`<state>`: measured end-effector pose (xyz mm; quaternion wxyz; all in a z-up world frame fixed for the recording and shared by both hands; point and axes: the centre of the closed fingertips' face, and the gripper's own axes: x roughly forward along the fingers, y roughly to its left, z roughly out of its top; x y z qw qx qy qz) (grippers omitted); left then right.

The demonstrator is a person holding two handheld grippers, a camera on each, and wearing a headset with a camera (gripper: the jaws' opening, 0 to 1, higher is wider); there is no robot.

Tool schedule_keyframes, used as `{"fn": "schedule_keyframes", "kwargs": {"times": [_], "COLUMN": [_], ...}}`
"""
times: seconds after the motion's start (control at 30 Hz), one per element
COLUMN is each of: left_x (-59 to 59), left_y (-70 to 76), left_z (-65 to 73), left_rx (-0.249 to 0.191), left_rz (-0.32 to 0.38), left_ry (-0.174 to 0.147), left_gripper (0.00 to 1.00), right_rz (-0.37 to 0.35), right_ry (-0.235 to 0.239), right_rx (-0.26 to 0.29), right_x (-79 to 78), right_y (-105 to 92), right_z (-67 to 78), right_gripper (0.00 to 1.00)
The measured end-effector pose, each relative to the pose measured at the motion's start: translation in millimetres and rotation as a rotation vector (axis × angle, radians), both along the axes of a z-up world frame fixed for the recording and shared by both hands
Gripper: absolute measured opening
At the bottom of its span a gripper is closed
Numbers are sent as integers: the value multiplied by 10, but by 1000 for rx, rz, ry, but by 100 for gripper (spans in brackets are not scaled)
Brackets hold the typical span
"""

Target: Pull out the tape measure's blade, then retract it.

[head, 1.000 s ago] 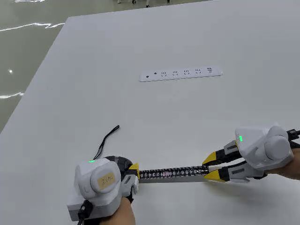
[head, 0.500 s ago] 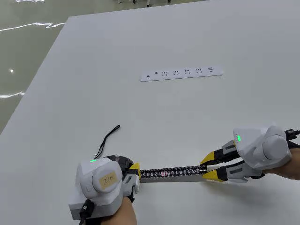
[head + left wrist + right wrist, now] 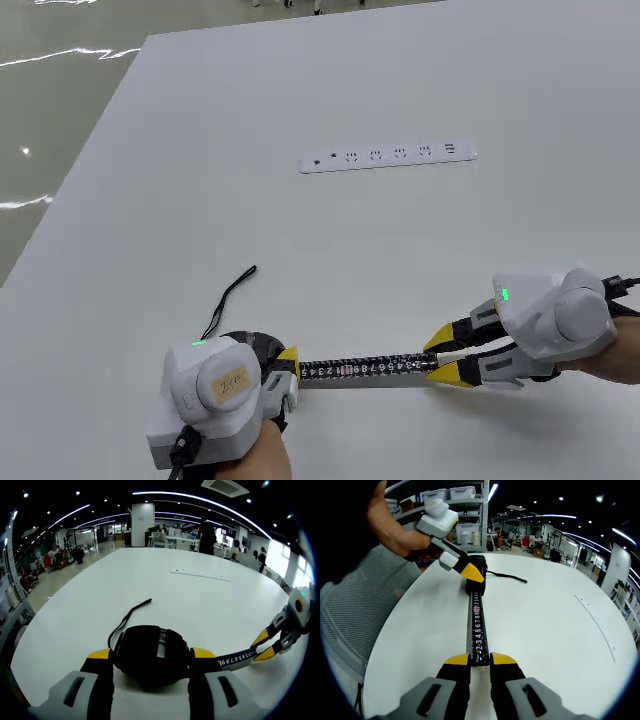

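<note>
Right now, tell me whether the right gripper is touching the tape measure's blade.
Touching. The right gripper view shows the right gripper with its yellow jaws shut on the end of the blade, with no gap on either side.

In the head view, the tape measure (image 3: 262,345) is largely hidden behind the left gripper (image 3: 255,355), and the near end of its strap (image 3: 228,298) is lost behind it. The tip of the blade (image 3: 365,369) is covered by the closed jaws of the right gripper (image 3: 443,358). The left hand (image 3: 255,458) is cut off at the near edge, the right hand (image 3: 612,362) at the right edge. The handwritten label (image 3: 230,383) cannot be read.
</note>
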<state>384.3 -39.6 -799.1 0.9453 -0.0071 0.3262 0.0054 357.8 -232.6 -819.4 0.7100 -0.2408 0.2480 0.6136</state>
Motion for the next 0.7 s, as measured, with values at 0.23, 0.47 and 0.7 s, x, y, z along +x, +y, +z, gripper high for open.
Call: {"fn": "schedule_keyframes", "kwargs": {"times": [0.23, 0.47, 0.7], "left_x": [-2, -1, 5], "left_y": [1, 2, 11], "left_z": [1, 3, 9], "left_rx": [-1, 0, 2], "left_rz": [0, -2, -4], "left_ry": [0, 0, -1], "left_gripper": [55, 55, 55], "right_rz": [3, 2, 4], "right_ry": [-1, 0, 0], "right_rx": [-2, -3, -4], "right_x": [-3, -4, 2], "right_y": [29, 51, 80], "right_z": [-6, -15, -16], "right_gripper": [14, 14, 14]}}
